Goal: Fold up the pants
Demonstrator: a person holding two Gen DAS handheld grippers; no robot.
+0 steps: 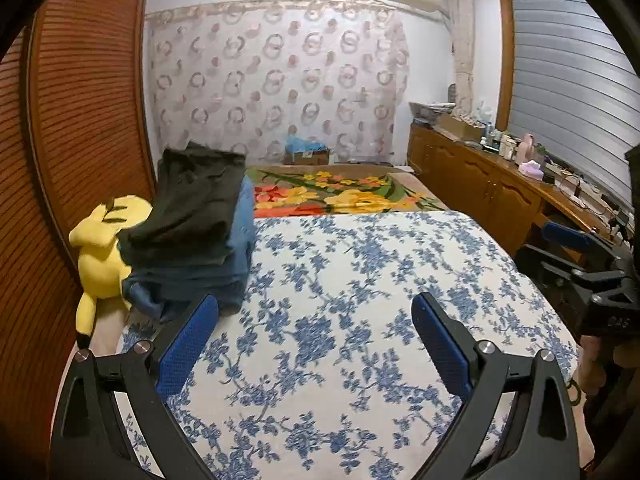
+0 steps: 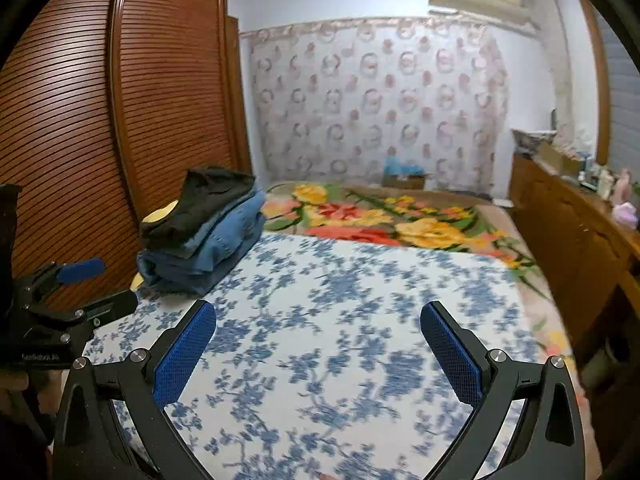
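A stack of folded pants sits at the left side of the bed: dark pants (image 1: pixel 196 204) on top of blue jeans (image 1: pixel 236 256). The right wrist view shows the same dark pants (image 2: pixel 208 200) over the blue jeans (image 2: pixel 224 240). My left gripper (image 1: pixel 316 320) hovers open over the blue-flowered sheet (image 1: pixel 360 300), just right of the stack, with nothing between its fingers. My right gripper (image 2: pixel 318 328) is open too, above the sheet (image 2: pixel 340 320), empty. Each gripper appears at the edge of the other's view: right gripper (image 1: pixel 580 256), left gripper (image 2: pixel 76 280).
A yellow plush toy (image 1: pixel 104 248) lies against the stack's left side beside the slatted wooden wardrobe (image 1: pixel 80 100). A floral blanket (image 1: pixel 340 192) covers the bed's far end. A wooden sideboard (image 1: pixel 480 184) with clutter runs along the right. A cardboard box (image 1: pixel 308 154) stands by the curtain.
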